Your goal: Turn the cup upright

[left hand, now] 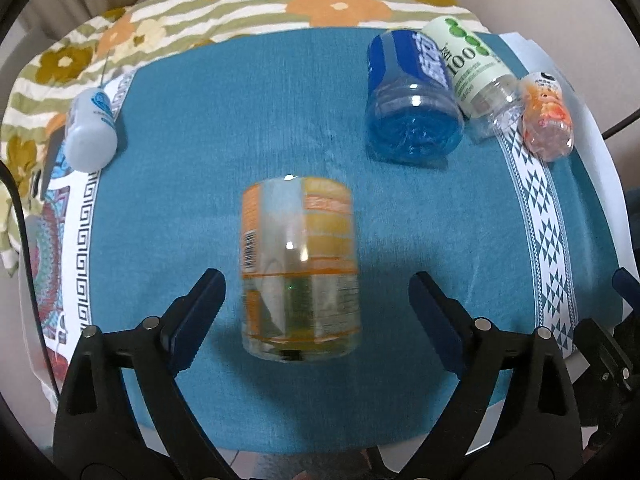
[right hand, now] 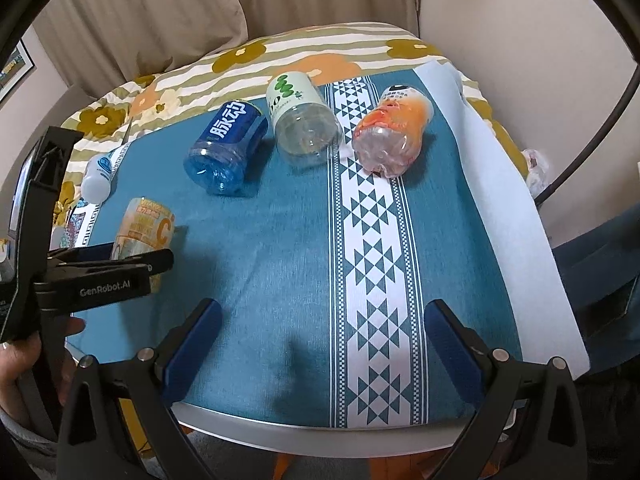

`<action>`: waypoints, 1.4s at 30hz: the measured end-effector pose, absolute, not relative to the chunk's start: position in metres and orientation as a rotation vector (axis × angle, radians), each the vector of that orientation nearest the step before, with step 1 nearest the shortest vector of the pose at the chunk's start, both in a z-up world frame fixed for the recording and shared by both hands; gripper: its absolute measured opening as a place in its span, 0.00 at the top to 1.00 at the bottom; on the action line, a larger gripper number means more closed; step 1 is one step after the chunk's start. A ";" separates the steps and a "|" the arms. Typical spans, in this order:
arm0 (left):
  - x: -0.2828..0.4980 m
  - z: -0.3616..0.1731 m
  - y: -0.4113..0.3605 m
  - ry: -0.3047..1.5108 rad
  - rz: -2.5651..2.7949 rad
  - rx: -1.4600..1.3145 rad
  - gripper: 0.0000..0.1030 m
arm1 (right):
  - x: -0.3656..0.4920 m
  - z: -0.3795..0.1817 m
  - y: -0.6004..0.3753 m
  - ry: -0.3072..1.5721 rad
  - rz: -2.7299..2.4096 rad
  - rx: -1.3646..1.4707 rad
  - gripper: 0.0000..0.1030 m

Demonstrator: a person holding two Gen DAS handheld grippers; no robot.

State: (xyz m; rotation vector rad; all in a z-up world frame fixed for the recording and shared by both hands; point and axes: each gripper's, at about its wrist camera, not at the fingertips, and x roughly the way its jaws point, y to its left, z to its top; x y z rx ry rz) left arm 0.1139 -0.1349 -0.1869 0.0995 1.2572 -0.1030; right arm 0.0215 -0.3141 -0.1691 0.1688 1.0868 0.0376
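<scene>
Five containers lie on their sides on the teal cloth (right hand: 280, 240) that covers the table. The orange-labelled cup (left hand: 300, 268), clear plastic with a barcode on its label, lies near the front of the cloth with its flat base toward the left wrist camera. It sits between the fingers of the left gripper (left hand: 316, 292), whose jaws are spread wide, each dark blue pad standing clear of the cup's sides. The cup looks slightly blurred in the left view, so whether it rests fully still on the cloth is hard to tell. In the right wrist view the left gripper's black arm crosses in front of the same cup.

Farther back lie a blue bottle (left hand: 412, 96), a green-and-white bottle (left hand: 464, 64) just beside it, and a peach-coloured bottle (left hand: 546, 116) on the white patterned band (right hand: 372, 240). A small white bottle (left hand: 90, 128) lies well apart at the left edge.

The right gripper (right hand: 324, 340) hovers over bare cloth, jaws spread and holding nothing, well apart from the cup. A floral blanket (right hand: 248, 60) lies behind the table.
</scene>
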 end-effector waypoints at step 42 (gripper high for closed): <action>0.088 -0.156 0.090 1.232 -0.079 -0.019 0.00 | 0.185 -0.205 -0.143 1.642 0.317 0.338 0.17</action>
